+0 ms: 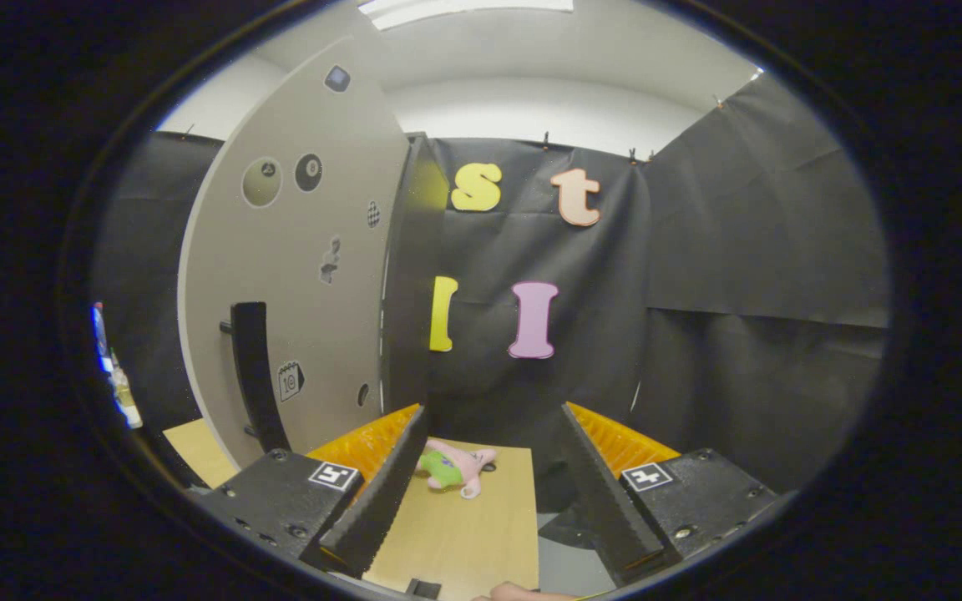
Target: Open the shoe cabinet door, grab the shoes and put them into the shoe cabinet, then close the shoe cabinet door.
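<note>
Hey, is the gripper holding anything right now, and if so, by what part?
Nothing is held. The gripper has its jaws spread open and empty; the pink and green plush toy lies on the wooden table just ahead, untouched.

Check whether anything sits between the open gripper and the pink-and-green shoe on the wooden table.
Nothing visible does. The gripper is open and empty, and the shoe lies just ahead of its fingers on bare table. The cabinet door stands off to the side.

The gripper [493,480] hangs wide apart over the wooden counter [464,534], a pink-and-green shoe [456,469] between its fingers. The grey cabinet door [297,275] stands left of the shoe.
</note>
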Motion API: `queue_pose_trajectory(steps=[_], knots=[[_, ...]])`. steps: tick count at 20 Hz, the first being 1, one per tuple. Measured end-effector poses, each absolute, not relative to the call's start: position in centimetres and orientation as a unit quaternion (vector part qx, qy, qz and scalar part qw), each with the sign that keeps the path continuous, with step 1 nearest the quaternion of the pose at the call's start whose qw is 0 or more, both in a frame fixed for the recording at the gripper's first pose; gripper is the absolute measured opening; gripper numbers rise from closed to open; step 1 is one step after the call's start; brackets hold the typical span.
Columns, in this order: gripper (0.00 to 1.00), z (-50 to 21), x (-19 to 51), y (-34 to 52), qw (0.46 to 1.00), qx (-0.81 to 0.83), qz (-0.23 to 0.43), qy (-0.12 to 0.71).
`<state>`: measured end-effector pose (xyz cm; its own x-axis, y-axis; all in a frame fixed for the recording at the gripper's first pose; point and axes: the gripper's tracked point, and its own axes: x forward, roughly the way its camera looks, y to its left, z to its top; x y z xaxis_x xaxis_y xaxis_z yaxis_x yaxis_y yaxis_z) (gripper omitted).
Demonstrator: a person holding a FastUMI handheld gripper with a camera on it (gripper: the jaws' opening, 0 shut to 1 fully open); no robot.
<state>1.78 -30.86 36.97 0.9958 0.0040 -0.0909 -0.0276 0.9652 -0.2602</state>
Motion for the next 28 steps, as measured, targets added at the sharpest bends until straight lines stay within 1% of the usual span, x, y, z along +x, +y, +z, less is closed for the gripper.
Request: queue_pose_trajectory(steps=[6,7,8,10,15,22,28], knots=[[1.0,35.6,4.4,-23.0,0.992,-0.08,0.09,0.046],[1.0,35.7,4.6,-21.9,0.991,-0.083,0.096,0.046],[0.96,36.1,4.7,-21.6,0.991,-0.092,0.09,0.038],[0.93,35.6,4.8,-20.3,0.99,-0.095,0.099,0.037],[0.93,35.1,5.1,-16.4,0.989,-0.089,0.103,0.053],[0.93,34.2,5.5,-10.0,0.99,-0.123,0.061,0.04],[0.93,31.8,7.7,-3.1,0.988,-0.119,0.081,0.047]])
